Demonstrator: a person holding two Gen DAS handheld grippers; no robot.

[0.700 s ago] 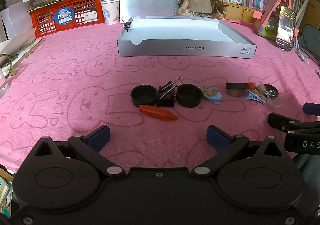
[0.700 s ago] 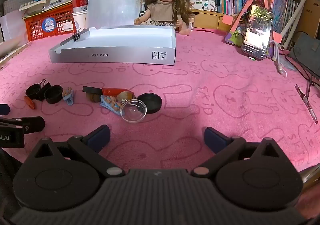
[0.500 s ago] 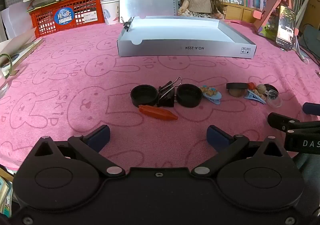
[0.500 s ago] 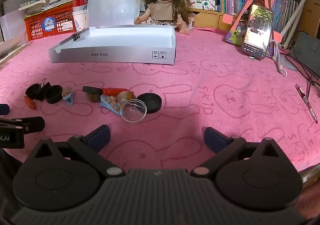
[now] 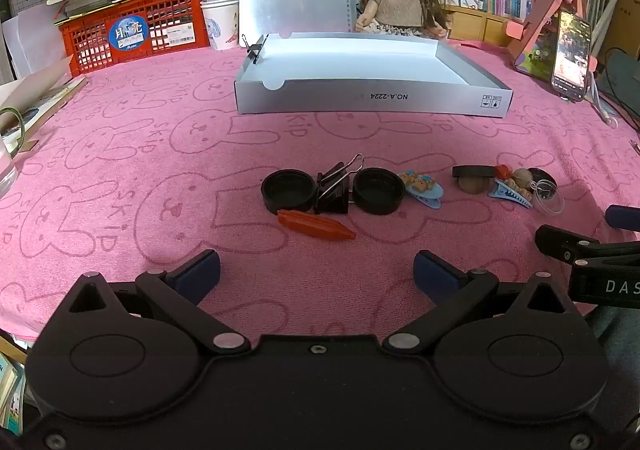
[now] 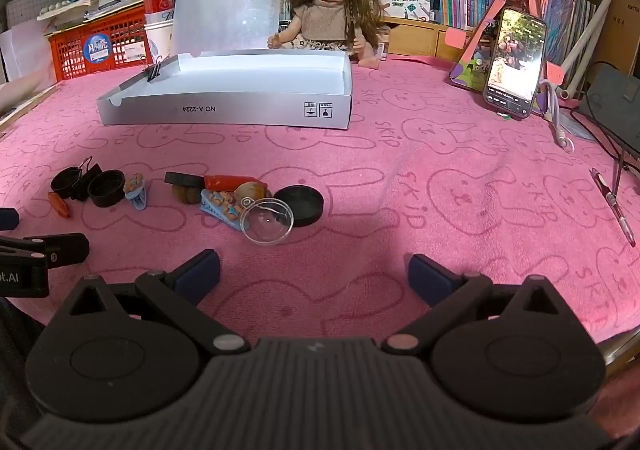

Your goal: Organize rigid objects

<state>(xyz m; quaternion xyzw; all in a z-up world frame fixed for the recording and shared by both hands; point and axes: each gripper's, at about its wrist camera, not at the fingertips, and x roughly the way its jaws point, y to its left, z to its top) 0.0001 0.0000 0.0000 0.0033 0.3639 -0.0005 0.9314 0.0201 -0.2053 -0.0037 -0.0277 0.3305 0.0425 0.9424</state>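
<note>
Change: nothing was seen to have shifted since the earlier frames; both grippers were kept where they were.
Left gripper (image 5: 316, 270): jaws were spread wide, nothing was held; it was poised nearer the camera than the grey box (image 5: 372, 100).
Right gripper (image 6: 314, 270): jaws were likewise spread wide and empty, over bare pink cloth (image 6: 440, 170).
Left cluster: two black caps (image 5: 287, 191), a binder clip (image 5: 335, 190) between them and an orange piece (image 5: 316, 225) were laid out in front of the box.
Right cluster: a clear dish (image 6: 267, 221), a black lid (image 6: 301, 205) and blue hair clips (image 6: 218, 208) were bunched together, in front of the box.
Box: it was left open and empty, with a doll (image 6: 334, 14) seated behind it.
</note>
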